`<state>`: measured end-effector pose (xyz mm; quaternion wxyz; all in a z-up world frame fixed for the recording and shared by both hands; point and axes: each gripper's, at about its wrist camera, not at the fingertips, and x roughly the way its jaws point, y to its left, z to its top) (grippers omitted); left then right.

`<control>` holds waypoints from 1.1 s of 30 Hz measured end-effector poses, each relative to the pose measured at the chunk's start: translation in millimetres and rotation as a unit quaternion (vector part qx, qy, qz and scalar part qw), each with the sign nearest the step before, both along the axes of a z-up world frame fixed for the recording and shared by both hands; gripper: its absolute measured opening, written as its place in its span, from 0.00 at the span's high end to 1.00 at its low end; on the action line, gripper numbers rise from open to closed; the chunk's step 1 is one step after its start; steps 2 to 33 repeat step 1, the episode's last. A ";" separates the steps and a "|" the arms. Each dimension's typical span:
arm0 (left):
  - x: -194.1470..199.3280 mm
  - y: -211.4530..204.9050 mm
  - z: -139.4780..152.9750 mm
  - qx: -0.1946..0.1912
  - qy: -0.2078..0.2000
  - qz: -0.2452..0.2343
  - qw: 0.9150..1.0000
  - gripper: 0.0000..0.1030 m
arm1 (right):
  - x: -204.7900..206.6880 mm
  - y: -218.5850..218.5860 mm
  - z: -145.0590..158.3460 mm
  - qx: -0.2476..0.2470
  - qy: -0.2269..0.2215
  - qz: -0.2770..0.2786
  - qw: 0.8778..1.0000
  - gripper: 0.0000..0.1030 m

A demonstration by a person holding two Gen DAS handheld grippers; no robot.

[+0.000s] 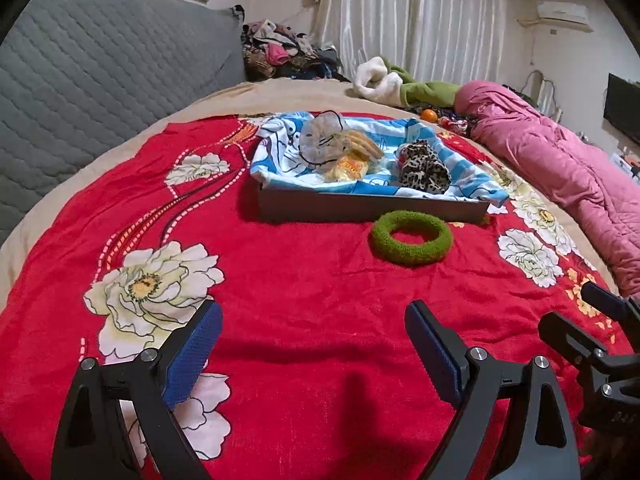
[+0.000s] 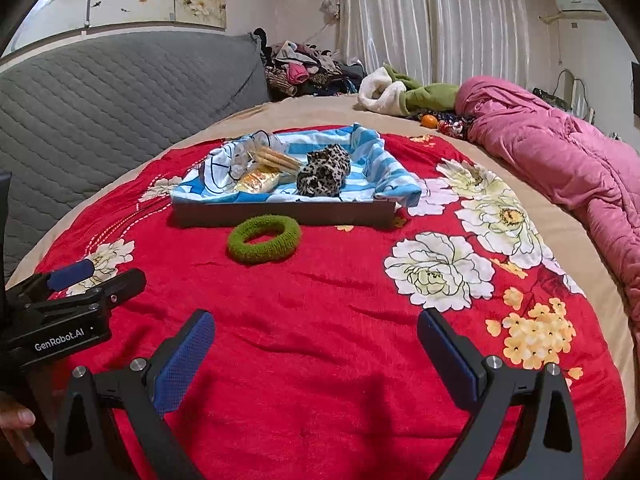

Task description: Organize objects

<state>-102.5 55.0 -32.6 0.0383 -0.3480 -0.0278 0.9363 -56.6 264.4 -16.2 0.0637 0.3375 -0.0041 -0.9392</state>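
Observation:
A fuzzy green hair ring (image 1: 412,238) (image 2: 264,239) lies on the red flowered blanket (image 1: 312,288) (image 2: 320,292), just in front of a dark shallow tray (image 1: 372,210) (image 2: 288,213). The tray is lined with a blue-and-white striped cloth (image 1: 464,178) (image 2: 380,172) and holds a leopard-print scrunchie (image 1: 424,168) (image 2: 324,174), a yellow packet (image 1: 348,168) (image 2: 258,182) and a tan ribbed piece (image 1: 364,144) (image 2: 278,158). My left gripper (image 1: 314,322) is open over bare blanket, well short of the ring. My right gripper (image 2: 316,330) is open too, with nothing between its blue pads (image 2: 188,356).
A pink quilt (image 1: 560,168) (image 2: 568,152) lies rolled along the bed's right side. White and green clothes (image 1: 400,82) (image 2: 400,92) and an orange (image 2: 429,121) sit at the far end. A grey quilted headboard (image 1: 100,76) rises on the left. A clothes pile (image 2: 308,68) is behind.

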 end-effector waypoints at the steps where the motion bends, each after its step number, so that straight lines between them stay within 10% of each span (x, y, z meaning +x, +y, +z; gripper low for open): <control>1: -0.7 -0.4 -1.5 -0.001 0.000 0.001 1.000 0.10 | -0.6 0.1 -1.1 0.000 -0.001 0.000 1.000 0.01; 33: -0.7 -0.4 -1.5 -0.001 0.000 0.001 1.000 0.10 | -0.6 0.1 -1.1 0.000 -0.001 0.000 1.000 0.01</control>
